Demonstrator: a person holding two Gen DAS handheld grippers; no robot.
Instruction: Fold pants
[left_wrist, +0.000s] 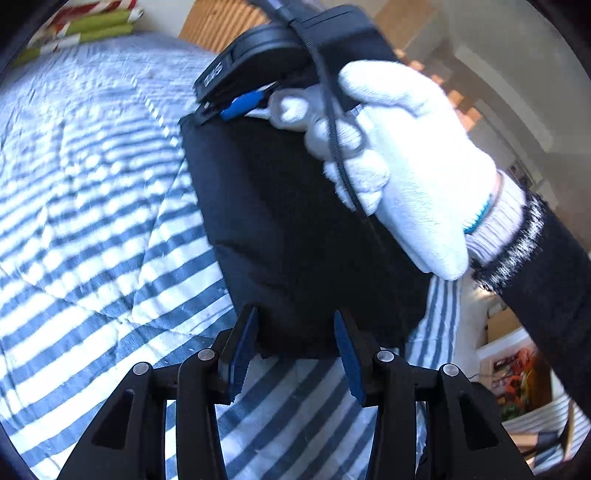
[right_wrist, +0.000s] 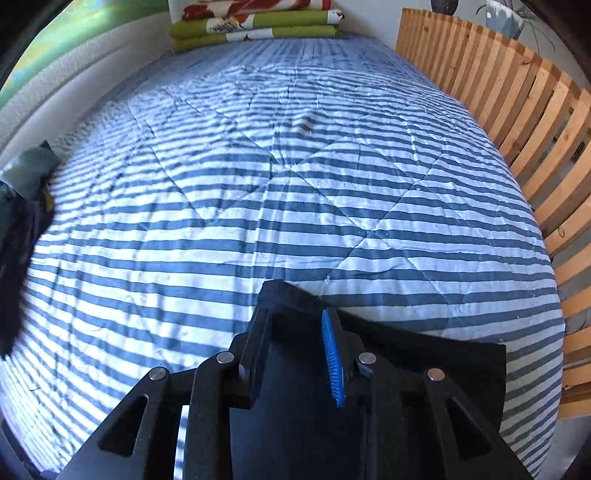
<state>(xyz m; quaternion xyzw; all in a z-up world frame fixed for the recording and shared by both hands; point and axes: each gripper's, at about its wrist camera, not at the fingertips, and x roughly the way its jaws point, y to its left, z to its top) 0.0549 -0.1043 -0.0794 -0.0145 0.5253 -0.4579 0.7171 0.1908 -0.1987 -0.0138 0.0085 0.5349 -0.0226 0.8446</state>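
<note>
Black pants (left_wrist: 295, 240) lie folded into a compact rectangle on the blue-and-white striped bedspread (left_wrist: 92, 221). My left gripper (left_wrist: 295, 332) is open, and the near edge of the pants sits between its blue-padded fingers. At the far corner of the pants a white-gloved hand (left_wrist: 413, 166) holds my right gripper (left_wrist: 221, 110). In the right wrist view the right gripper (right_wrist: 295, 314) hovers low over that corner of the pants (right_wrist: 424, 354). Its fingers stand partly apart and the cloth lies flat beneath them, not pinched.
The striped bedspread (right_wrist: 258, 166) stretches ahead. A stack of folded green and red cloths (right_wrist: 255, 26) sits at the far end by the wall. A wooden slatted frame (right_wrist: 517, 110) runs along the right side. Dark clothing (right_wrist: 22, 206) is bunched at the left edge.
</note>
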